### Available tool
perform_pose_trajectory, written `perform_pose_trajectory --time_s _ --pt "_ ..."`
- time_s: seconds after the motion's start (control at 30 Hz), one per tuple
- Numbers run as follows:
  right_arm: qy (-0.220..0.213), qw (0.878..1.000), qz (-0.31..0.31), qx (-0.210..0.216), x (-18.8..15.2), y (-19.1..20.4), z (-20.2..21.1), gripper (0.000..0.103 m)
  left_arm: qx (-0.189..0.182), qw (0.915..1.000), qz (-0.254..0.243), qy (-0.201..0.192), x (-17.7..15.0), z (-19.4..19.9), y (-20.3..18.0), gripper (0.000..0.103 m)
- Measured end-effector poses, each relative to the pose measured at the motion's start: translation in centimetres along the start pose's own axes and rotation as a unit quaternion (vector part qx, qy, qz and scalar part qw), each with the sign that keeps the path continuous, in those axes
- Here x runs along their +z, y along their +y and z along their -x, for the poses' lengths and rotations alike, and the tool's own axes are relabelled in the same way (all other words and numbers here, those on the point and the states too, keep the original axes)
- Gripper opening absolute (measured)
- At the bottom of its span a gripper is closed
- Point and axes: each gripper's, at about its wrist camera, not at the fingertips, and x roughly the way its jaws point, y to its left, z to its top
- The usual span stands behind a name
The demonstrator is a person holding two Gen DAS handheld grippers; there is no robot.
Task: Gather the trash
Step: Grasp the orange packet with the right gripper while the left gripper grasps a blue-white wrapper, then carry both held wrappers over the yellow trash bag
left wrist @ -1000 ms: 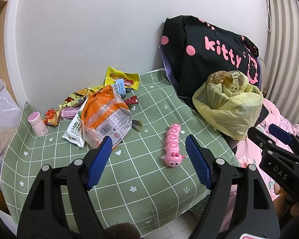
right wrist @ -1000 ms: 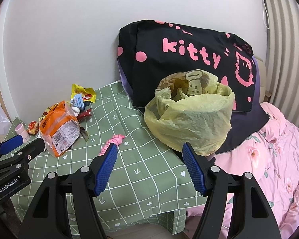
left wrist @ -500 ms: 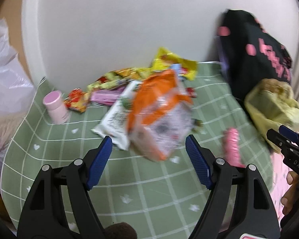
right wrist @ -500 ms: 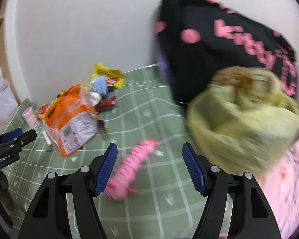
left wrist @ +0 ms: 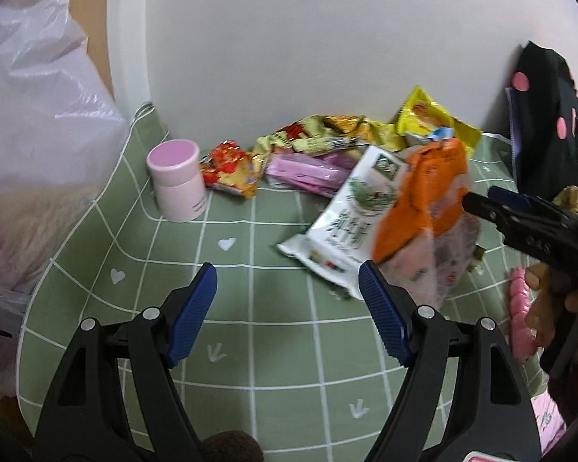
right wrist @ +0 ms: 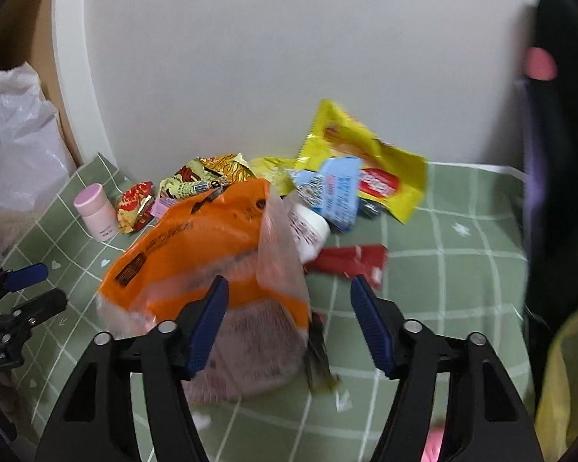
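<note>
The right gripper hangs over the near end of the orange-and-clear bag, which stands crumpled on the green checked tablecloth. Its jaws have just been closing a little from their widest, yet they remain well apart; the right edge of the bag lies between them, while the bulk of it spreads behind and to the left of the left pad, and no pad is seen to press on it. The bag's long axis runs from its clear lower end near the gripper up and away towards the wall, so the jaws straddle it roughly across that axis. The left gripper stands wide and empty over bare cloth; from it the same bag lies ahead and to the right, just beyond the right pad. The right gripper is judged the nearer to the bag and the likelier to take it.

Behind the bag the remaining trash lies along the wall: a yellow wrapper, a blue-and-white packet, a red wrapper, a noodle packet and a white pouch. A pink jar stands apart at the left.

Motion blur softens the bag's lower end, so contact with the left pad cannot be told. The yellow bag, presumably the receptacle, is cut off at the right edge, and a pink toy is half hidden by the person's hand.
</note>
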Motion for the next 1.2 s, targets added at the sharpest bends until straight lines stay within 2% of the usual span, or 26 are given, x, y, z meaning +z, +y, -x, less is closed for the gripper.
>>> perform_pose_trajectory --time_s 0.03,0.1,0.17,0.23,0.43,0.53,0.63,0.77,0.87,0.93,1.0,1.07,1.2 --pt "0.005 1.000 0.001 0.005 0.3 0.1 -0.5 0.047 0.000 1.0000 0.000 0.001 0.1 -0.3 0.2 0.072" --pt "0.018 0.999 -0.005 0.032 0.6 -0.1 -1.5 0.026 -0.003 1.0000 -0.001 0.003 0.4 -0.8 0.4 0.072" --pt "0.025 0.999 -0.015 0.039 0.5 -0.5 -1.6 0.015 -0.012 0.9999 -0.004 0.002 0.9 -1.2 0.3 0.072" --pt "0.025 0.999 -0.028 0.022 0.0 -1.3 -0.9 0.011 -0.027 0.9996 -0.012 0.000 1.6 -1.6 -0.1 0.072" --pt "0.019 0.994 -0.090 -0.059 -1.6 -5.3 3.5 0.010 -0.082 0.9955 -0.046 0.007 5.1 -3.5 -3.6 0.079" --pt "0.028 0.988 -0.120 -0.095 -2.5 -7.4 5.6 0.009 -0.104 0.9913 -0.076 0.026 6.9 -5.0 -5.7 0.080" --pt "0.034 0.980 -0.152 -0.127 -3.6 -8.6 7.3 0.009 -0.128 0.9883 -0.073 0.040 8.7 -6.2 -6.8 0.080" --pt "0.043 0.969 -0.187 -0.158 -5.0 -10.4 9.8 0.009 -0.171 0.9834 -0.050 0.036 11.4 -7.2 -8.1 0.079" --pt "0.039 0.964 -0.196 -0.175 -5.8 -10.5 10.9 0.009 -0.199 0.9765 -0.080 0.023 13.2 -7.7 -10.9 0.080" --pt "0.038 0.963 -0.195 -0.181 -6.1 -10.7 11.2 0.009 -0.202 0.9747 -0.093 0.017 14.1 -8.0 -12.9 0.079" --pt "0.039 0.964 -0.191 -0.181 -6.6 -11.0 11.4 0.009 -0.205 0.9753 -0.079 0.025 14.9 -8.7 -13.9 0.077" --pt "0.034 0.966 -0.188 -0.177 -6.6 -11.2 11.2 0.009 -0.188 0.9793 -0.063 0.042 15.7 -10.4 -14.9 0.064" --pt "0.016 0.973 -0.164 -0.158 -6.6 -12.0 11.3 0.009 -0.155 0.9835 -0.052 0.078 15.9 -11.8 -15.6 0.045"
